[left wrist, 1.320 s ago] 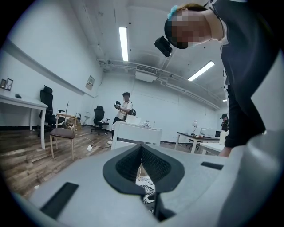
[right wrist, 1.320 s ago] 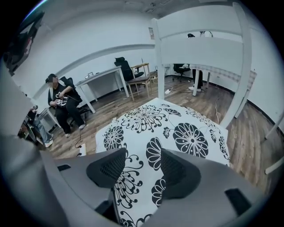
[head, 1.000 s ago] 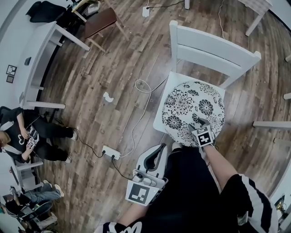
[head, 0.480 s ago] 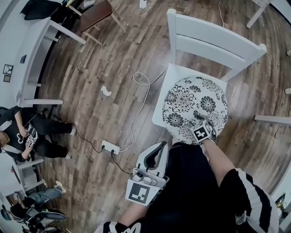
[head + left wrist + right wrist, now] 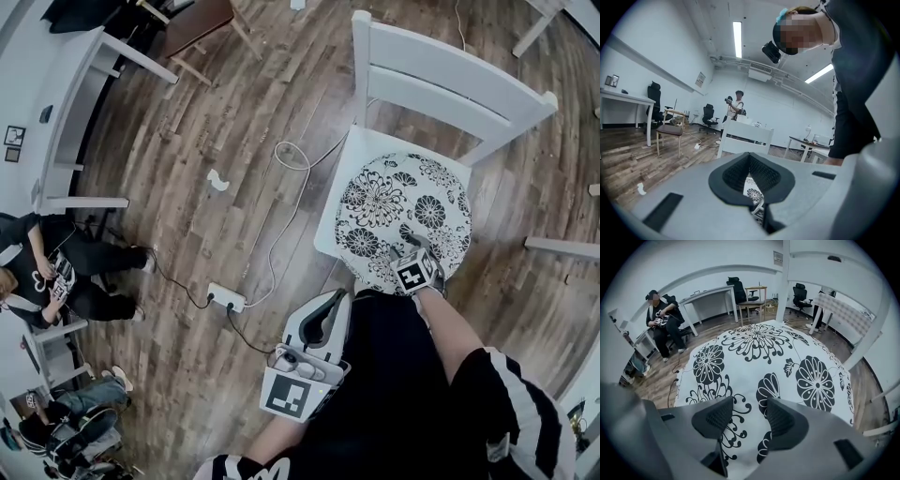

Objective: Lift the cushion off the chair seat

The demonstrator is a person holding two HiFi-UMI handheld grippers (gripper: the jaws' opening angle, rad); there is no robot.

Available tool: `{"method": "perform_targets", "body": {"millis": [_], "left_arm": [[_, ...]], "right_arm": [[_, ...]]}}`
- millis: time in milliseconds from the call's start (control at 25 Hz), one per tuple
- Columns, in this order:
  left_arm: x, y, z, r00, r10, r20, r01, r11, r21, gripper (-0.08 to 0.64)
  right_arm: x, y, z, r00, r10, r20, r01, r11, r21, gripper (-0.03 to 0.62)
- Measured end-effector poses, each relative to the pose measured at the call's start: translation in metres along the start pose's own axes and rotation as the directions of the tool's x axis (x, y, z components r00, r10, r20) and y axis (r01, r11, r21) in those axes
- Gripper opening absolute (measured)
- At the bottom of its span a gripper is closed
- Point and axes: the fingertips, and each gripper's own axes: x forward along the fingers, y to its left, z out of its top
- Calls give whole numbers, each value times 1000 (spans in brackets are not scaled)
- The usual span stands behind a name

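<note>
Grey moulded shell is noted on the left gripper (image 5: pixel 330 309), rounded in outline. A white cube (image 5: pixel 286 396) with black square markers is fixed at its rear. The same grey build is seen on the right gripper (image 5: pixel 413 249), topped by a smaller marker cube (image 5: pixel 417 276), black on white. Pads (image 5: pixel 715 416) are recorded as dark, finely ribbed and wedge-shaped. Narrow dark slots (image 5: pixel 846 448) are set into the grey jaw bodies. A black garment (image 5: pixel 384 375) is worn over the legs. A short black sleeve (image 5: pixel 511 384) is banded with white stripes. A dark camera unit (image 5: pixel 771 51) is carried at the head.
</note>
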Motion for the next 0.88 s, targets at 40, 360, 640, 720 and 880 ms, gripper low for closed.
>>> {"method": "perform_targets", "body": {"millis": [40, 360, 640, 720, 880], "left_arm": [[1, 0, 0, 1000, 1, 0, -1, 1000, 1, 0], [7, -1, 2, 1000, -13, 2, 13, 1000, 14, 0], [10, -1, 11, 999, -35, 10, 34, 999, 31, 0], [10, -2, 14, 999, -49, 12, 49, 998, 41, 0], [13, -6, 21, 997, -67, 25, 66, 997, 41, 0]], "right_arm": [[1, 0, 0, 1000, 4, -7, -5, 1000, -8, 236], [0, 1, -4, 999, 26, -41, -30, 994, -105, 43], [-8, -2, 2, 999, 11, -35, -14, 996, -93, 37], [-16, -4, 8, 1000, 3, -9, -4, 996, -87, 37], [-34, -9, 25, 998, -13, 56, 16, 998, -53, 35]]}}
